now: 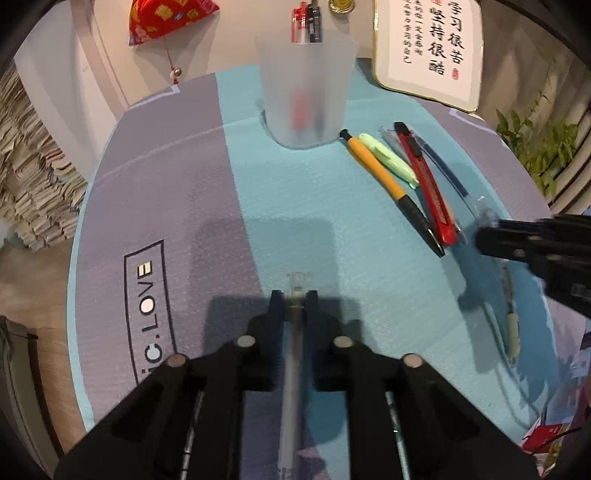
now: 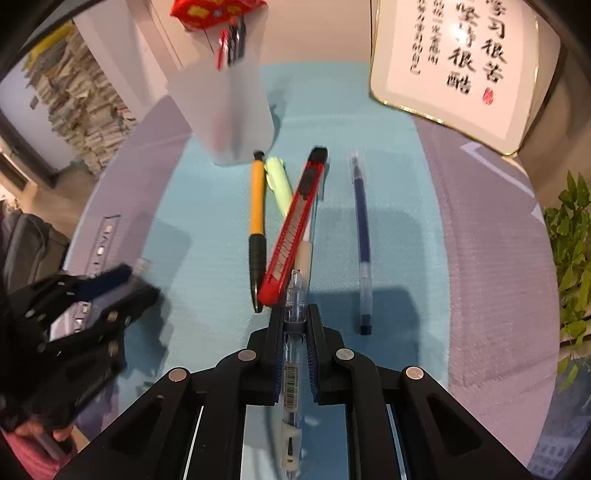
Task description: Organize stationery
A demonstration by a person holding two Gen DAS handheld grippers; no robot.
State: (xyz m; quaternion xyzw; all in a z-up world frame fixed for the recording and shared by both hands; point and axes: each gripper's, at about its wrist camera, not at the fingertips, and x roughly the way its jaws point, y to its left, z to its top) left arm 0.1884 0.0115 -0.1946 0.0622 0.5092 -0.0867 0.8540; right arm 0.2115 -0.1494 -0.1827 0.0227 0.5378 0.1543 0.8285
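Observation:
My left gripper [image 1: 294, 299] is shut on a clear pen [image 1: 295, 350] that runs lengthwise between its jaws, low over the mat. My right gripper [image 2: 295, 312] is shut on a clear pen with a barcode label [image 2: 291, 373]; that pen's tip points at the red utility knife [image 2: 295, 225]. Beside the knife lie an orange pen [image 2: 256, 199], a pale green highlighter [image 2: 279, 181] and a blue pen [image 2: 360, 221]. The frosted cup [image 1: 304, 92] stands behind them with red and black pens [image 1: 306, 22] in it. The right gripper [image 1: 484, 236] shows at the right edge of the left wrist view.
A blue and grey mat [image 1: 184, 184] covers the table. A framed calligraphy panel [image 1: 428, 48] leans at the back right, and a red pouch [image 1: 166, 18] hangs at the back left. A green plant [image 1: 535, 147] stands to the right, stacked papers [image 1: 33, 166] to the left.

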